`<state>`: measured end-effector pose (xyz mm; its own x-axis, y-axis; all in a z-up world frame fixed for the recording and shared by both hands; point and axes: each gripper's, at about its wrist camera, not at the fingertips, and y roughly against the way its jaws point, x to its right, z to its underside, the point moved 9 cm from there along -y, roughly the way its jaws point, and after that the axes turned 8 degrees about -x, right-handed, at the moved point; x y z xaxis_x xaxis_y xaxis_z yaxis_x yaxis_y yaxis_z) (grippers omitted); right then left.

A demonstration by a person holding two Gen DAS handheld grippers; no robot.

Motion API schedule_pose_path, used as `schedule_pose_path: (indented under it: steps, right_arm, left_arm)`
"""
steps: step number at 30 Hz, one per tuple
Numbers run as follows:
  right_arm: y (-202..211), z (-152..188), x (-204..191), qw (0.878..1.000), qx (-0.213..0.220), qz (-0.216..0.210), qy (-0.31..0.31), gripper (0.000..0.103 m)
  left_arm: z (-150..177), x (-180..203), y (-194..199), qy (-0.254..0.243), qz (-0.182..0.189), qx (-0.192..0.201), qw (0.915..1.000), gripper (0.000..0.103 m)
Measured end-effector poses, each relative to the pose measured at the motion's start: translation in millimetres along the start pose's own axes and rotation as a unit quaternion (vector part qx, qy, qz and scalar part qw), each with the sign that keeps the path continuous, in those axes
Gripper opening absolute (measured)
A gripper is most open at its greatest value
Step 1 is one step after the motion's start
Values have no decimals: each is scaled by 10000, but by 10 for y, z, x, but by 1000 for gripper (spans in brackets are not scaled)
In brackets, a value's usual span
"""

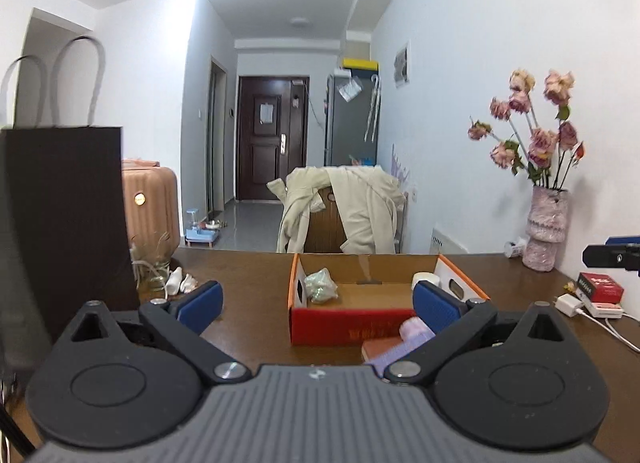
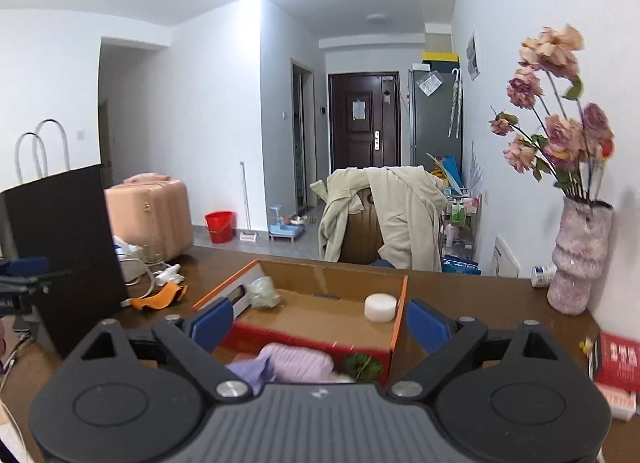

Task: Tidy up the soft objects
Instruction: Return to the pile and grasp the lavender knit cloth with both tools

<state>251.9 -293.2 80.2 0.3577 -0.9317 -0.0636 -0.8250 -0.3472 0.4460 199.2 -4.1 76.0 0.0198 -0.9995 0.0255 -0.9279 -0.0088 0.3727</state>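
Note:
An open cardboard box (image 1: 344, 325) with a red front and orange rim sits on the brown table; it also shows in the right wrist view (image 2: 394, 333). Inside lie a crumpled pale green soft item (image 1: 320, 285) (image 2: 262, 293) at the back left and a white round pad (image 1: 425, 278) (image 2: 380, 306) at the right. A lilac knitted cloth (image 1: 402, 343) (image 2: 292, 363) lies in front of the box, beside a green item (image 2: 362, 367). My left gripper (image 1: 316, 299) is open and empty before the box. My right gripper (image 2: 318, 323) is open and empty, above the box's near edge.
A dark paper bag (image 1: 60, 219) (image 2: 64, 247) stands at the left. A vase of dried flowers (image 1: 546, 227) (image 2: 580, 255) stands at the right wall. A red packet and white charger (image 1: 592, 295) lie right. An orange cloth (image 2: 160, 297) and cables lie left. A chair with a coat (image 1: 340, 207) stands behind.

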Motion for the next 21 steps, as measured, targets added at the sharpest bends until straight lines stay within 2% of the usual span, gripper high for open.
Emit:
schedule_pose_path:
  steps: [5,9,11,14,18,21]
  right_arm:
    - [346,521,-157,9995,305,21,-63,101]
    - [427,963,-220,9990,391,164,-108,101]
    - [424,1182,-235,9989,368,242,-140,101]
    - [396,1419,-226,9992,202,226,-268,101]
    - [358,1502,-179,9991,99,282,-285,100]
    - [330,1513,-203,9995,92,149,-267,99]
  left_arm:
    - [571,78,252,117,-60,65,9999,103]
    - [956,335,244,-298,438,-62,9986,103]
    - [1053,469,188,-548,552,-112,9969,103]
    - [1114,563,116,-495,683,-200,9962,103]
    - [1191,607,41,-501,699,-292,9959,103]
    - [1229,601,-47,-439,638,-405,9962,103]
